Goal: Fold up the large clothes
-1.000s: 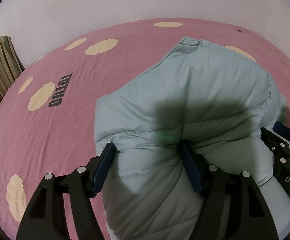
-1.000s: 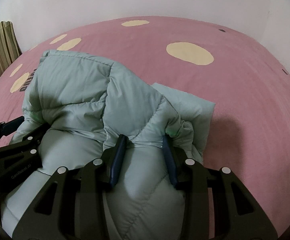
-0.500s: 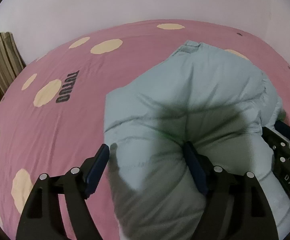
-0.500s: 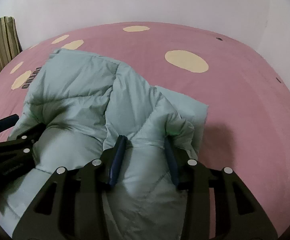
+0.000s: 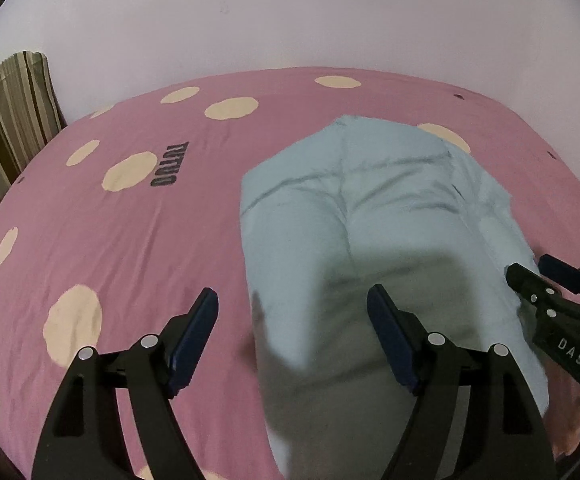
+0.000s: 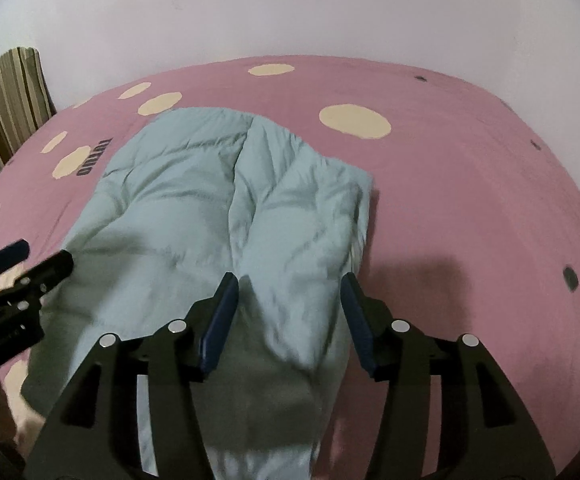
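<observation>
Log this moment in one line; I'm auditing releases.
left gripper: open | right gripper: open, just widened | jacket: released, folded on bed

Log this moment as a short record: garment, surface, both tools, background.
garment: pale blue-green puffer jacket, folded into a long bundle, lying on the bed
surface: pink bedsheet with cream spots and dark lettering
left tool: open, nothing gripped; the jacket's near left edge lies beneath the gap
right tool: jaws have just been opening, pads off the jacket's right side
background: plain wall; striped fabric at far left
</observation>
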Demonstrator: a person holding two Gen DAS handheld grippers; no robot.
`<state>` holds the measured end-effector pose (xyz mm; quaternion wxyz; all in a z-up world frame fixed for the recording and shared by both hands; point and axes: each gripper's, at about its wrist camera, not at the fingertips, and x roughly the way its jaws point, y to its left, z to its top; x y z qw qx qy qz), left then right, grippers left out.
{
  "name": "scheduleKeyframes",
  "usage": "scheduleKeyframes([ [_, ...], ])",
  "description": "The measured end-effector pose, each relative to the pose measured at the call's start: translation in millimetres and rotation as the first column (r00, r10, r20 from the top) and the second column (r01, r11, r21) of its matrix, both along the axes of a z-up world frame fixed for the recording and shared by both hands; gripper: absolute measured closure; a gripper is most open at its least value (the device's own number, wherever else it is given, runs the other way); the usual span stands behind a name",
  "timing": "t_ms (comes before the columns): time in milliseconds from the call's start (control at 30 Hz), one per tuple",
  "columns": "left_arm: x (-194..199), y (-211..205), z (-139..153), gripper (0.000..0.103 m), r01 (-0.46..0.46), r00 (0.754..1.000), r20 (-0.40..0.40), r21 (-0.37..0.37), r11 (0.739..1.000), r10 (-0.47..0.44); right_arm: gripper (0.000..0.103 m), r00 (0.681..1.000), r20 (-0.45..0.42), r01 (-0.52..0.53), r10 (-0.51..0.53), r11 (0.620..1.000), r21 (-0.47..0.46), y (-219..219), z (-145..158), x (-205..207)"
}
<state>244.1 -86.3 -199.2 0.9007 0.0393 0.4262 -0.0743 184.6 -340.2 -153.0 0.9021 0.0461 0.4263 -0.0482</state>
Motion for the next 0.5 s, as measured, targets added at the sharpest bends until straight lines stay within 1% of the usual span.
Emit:
scheduleKeyframes([
  [67,-14,2,-1,0.027,-0.007,1.000,0.013,0.003,1.000,0.007,0.050,1.000,-0.002,0.006,-0.006,1.000,0.023,0,0,-13],
  [133,-20,1,-3,0.027,-0.002,1.000,0.014,0.007,1.000,0.002,0.050,1.000,-0.001,0.004,-0.004,1.000,0.018,3,-3,-20],
  [200,-21,-4,-11,0.027,0.018,1.000,0.002,0.043,0.999,-0.018,0.049,1.000,-0.011,-0.001,0.001,1.000,0.011,5,-9,-23],
  [233,-20,-5,-14,0.027,0.021,1.000,-0.004,0.050,0.999,-0.021,0.049,1.000,-0.019,-0.001,0.002,1.000,0.009,6,-13,-21],
  [333,-16,0,-20,0.026,0.012,1.000,-0.027,0.020,1.000,-0.011,0.045,1.000,-0.027,0.011,-0.010,0.999,0.036,1,-20,-20],
  [367,-15,3,-19,0.026,0.004,0.999,-0.035,-0.002,1.000,-0.004,0.043,1.000,-0.025,0.012,-0.011,0.999,0.046,-1,-19,-21],
  [400,-15,6,-18,0.026,-0.001,0.999,-0.040,-0.020,1.000,0.000,0.037,1.000,-0.020,0.016,-0.015,0.999,0.050,-3,-18,-22],
  [433,-14,7,-18,0.026,-0.002,0.999,-0.045,-0.030,1.000,0.000,0.035,1.000,-0.019,0.020,-0.019,0.999,0.044,-4,-17,-22],
  [500,-14,8,-18,0.025,0.000,0.999,-0.047,-0.028,1.000,-0.001,0.035,1.000,-0.025,0.019,-0.018,0.999,0.045,-6,-18,-22],
])
